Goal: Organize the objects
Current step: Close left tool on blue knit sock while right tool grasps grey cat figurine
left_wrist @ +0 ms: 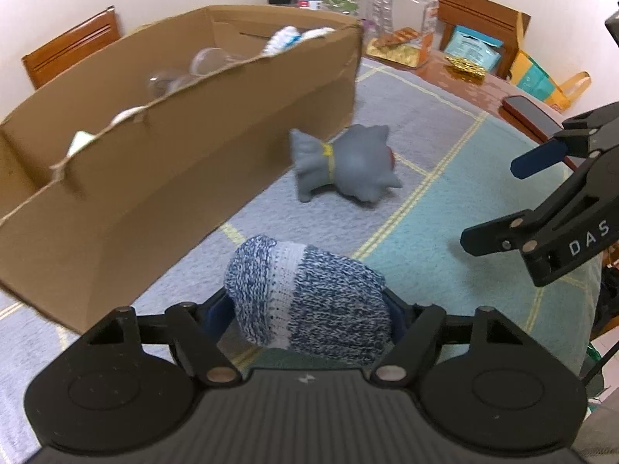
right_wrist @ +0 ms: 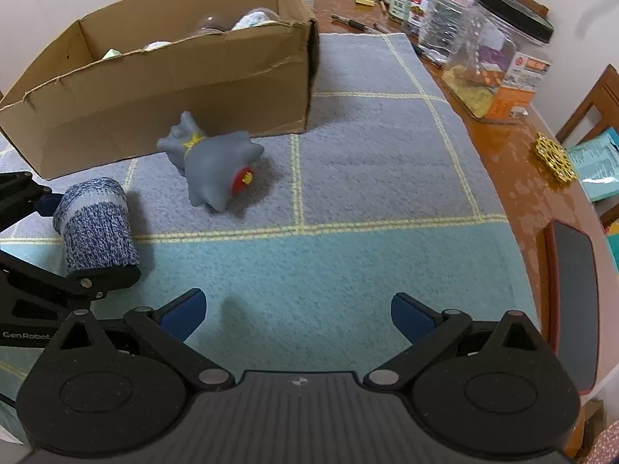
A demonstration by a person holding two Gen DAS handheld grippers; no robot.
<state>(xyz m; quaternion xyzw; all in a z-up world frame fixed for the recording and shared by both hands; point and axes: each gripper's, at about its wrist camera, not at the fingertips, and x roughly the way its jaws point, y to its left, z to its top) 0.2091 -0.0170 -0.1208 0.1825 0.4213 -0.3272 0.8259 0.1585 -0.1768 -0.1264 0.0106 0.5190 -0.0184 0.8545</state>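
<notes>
Leftmost, the cardboard box (right_wrist: 162, 89) stands on the blue checked mat (right_wrist: 367, 154), already holding clear plastic pieces (left_wrist: 205, 60) and some white cloth (left_wrist: 286, 38). Just in front of its near wall, the left hand-held gripper (left_wrist: 309, 309) is clenched around a rolled blue-and-white sock (left_wrist: 309, 294), held above the mat and close beside the box. Between the sock and the box lies a grey rubber toy (right_wrist: 212, 166) on its side, near the box wall but apart from it. Further right, the right hand-held gripper (right_wrist: 298, 317) hangs released over the mat, blue pads (right_wrist: 185, 315) spread wide with nothing between them. Beyond the mat's right edge the wooden counter (right_wrist: 514, 178) carries a black-lidded clear jar (right_wrist: 499, 54), bottles (right_wrist: 445, 11), a gold trinket (right_wrist: 555, 162) and a dark phone (right_wrist: 572, 294).
</notes>
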